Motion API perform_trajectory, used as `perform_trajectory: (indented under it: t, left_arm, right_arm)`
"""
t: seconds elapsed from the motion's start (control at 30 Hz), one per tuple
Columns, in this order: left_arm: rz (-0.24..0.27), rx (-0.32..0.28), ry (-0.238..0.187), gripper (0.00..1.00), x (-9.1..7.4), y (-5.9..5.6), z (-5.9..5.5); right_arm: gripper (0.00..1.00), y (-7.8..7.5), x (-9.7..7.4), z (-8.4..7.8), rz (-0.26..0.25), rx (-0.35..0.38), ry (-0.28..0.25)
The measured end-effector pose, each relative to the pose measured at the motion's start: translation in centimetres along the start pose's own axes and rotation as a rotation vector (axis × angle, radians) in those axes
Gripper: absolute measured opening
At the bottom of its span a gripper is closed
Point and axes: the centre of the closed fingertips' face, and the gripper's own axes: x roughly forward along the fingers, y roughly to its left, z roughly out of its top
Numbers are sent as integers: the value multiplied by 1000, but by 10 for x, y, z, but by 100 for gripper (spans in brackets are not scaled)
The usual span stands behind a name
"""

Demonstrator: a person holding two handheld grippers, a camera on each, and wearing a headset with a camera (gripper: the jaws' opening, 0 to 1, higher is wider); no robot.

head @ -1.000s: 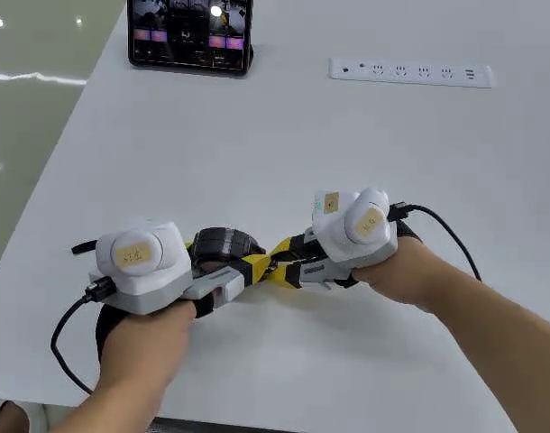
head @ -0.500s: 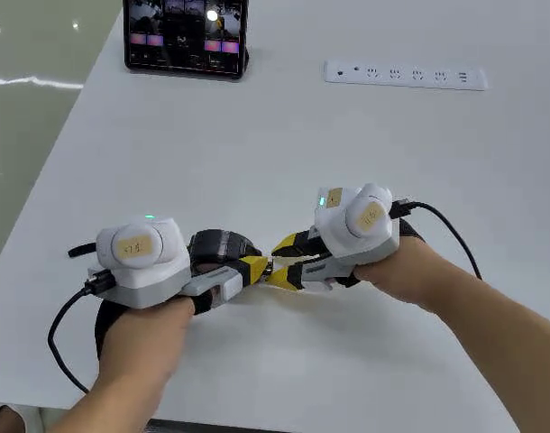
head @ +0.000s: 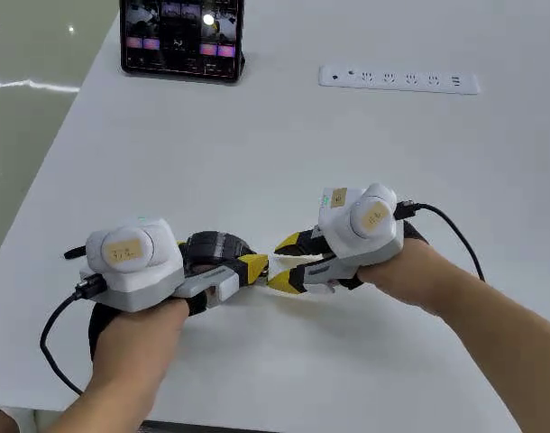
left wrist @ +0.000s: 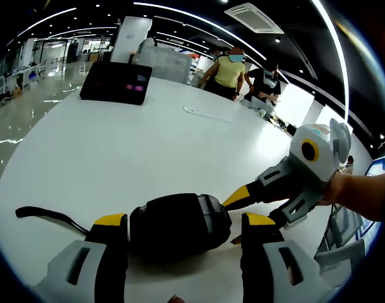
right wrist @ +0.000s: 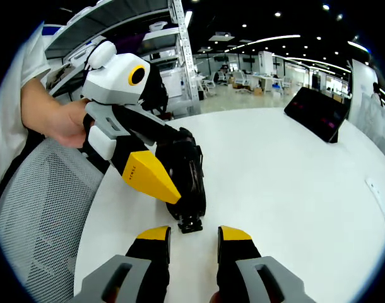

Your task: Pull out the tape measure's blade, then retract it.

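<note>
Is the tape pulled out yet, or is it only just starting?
Only just starting. Done: the left gripper grips the black tape measure between its jaws on the table. In hand: the right gripper, jaws open, is lined up on the blade's end hook, not pinching it. Left: pinch the hook, pull the blade out, let it retract. No blade shows outside the case.
</note>
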Motion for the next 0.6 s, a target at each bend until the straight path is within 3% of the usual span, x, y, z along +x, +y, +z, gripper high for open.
perform_trajectory:
  t: [0.07,0.2,0.6]
  left_arm:
    - [-2,10,0,70,-1,-1,0]
    - [-2,96,5,74,-6,-2,1]
    - [-46,212,8,79,-17,-6,5]
  right_arm:
    - [27,1,-2,0,-5,1,-2]
    - [31,1,-11,0,-36,15,-20]
    - [41,0,-32,-4,-105,32,-32]
